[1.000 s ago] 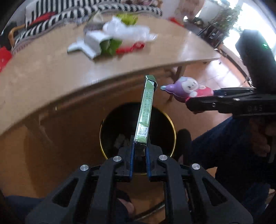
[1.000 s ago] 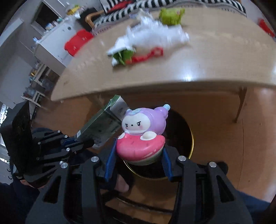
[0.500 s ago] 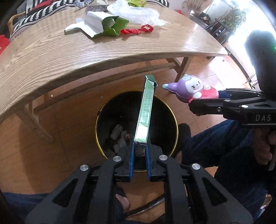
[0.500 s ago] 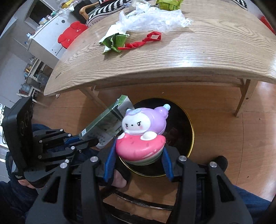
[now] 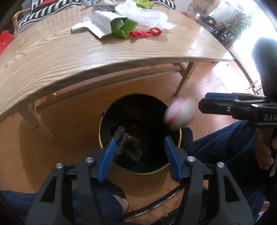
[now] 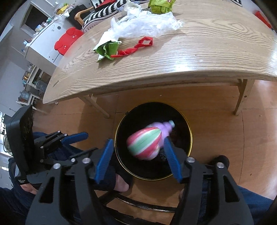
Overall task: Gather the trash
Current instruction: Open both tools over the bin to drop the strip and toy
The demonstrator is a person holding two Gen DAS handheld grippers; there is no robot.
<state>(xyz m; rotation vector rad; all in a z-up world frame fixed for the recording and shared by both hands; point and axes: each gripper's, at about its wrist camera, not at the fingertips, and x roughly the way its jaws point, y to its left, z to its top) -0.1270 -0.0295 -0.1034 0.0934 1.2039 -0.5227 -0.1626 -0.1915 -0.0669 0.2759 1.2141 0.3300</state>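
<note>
A black bin with a gold rim [image 5: 105, 121] [image 6: 188, 131] stands on the floor below both grippers, with trash inside. My left gripper [image 5: 139, 148] is open and empty above it. My right gripper [image 6: 137, 150] is open; it also shows in the left wrist view [image 5: 207, 102]. The pink and purple toy [image 6: 147, 140] is loose and blurred, falling between the right fingers over the bin; it appears in the left wrist view [image 5: 179, 115] at the bin's rim. The green box is no longer held and is not clearly visible.
A wooden table [image 5: 52, 57] [image 6: 199, 57] stands behind the bin with a green and white wrapper [image 5: 110, 26], a red ribbon [image 5: 147, 32], a clear plastic bag [image 6: 145, 24] and a green packet [image 6: 161, 6]. My legs are at the bottom.
Both grippers have opened. The green box has left the left gripper. The toy has left the right gripper and is dropping toward the bin.
</note>
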